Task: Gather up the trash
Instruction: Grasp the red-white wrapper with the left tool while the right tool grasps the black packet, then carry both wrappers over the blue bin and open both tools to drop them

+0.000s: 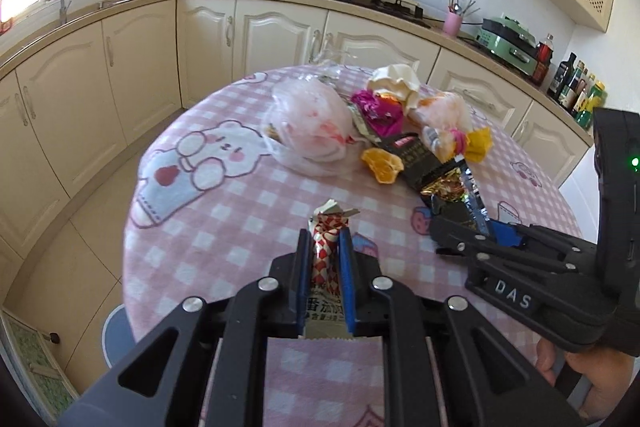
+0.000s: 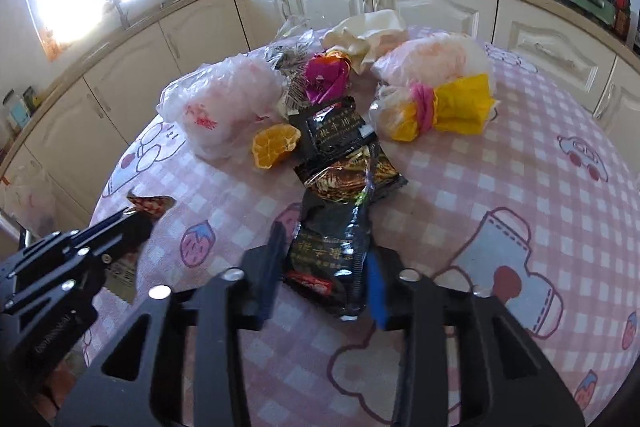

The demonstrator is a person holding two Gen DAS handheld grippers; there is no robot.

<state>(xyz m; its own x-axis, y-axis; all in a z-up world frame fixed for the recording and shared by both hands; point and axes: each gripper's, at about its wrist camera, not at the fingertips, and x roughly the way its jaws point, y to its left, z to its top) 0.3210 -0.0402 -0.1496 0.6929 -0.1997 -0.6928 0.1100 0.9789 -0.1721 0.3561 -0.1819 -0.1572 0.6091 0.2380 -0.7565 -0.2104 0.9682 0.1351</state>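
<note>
On my right gripper I could read the white letters "DAS" on its black body. My left gripper had its blue pads clamped tight on a red-and-white chequered wrapper, glossy and crumpled, with printed Chinese characters on its lower end. My right gripper's jaws stood partly apart around a shiny black foil packet with gold Chinese lettering and a red label; I could not tell whether the pads pressed it. The rest of the trash lay heaped mid-table on the pink checked cloth: a filmy white plastic bag with red print, an orange peel, a magenta foil wrapper, and a crinkled yellow wrapper.
</note>
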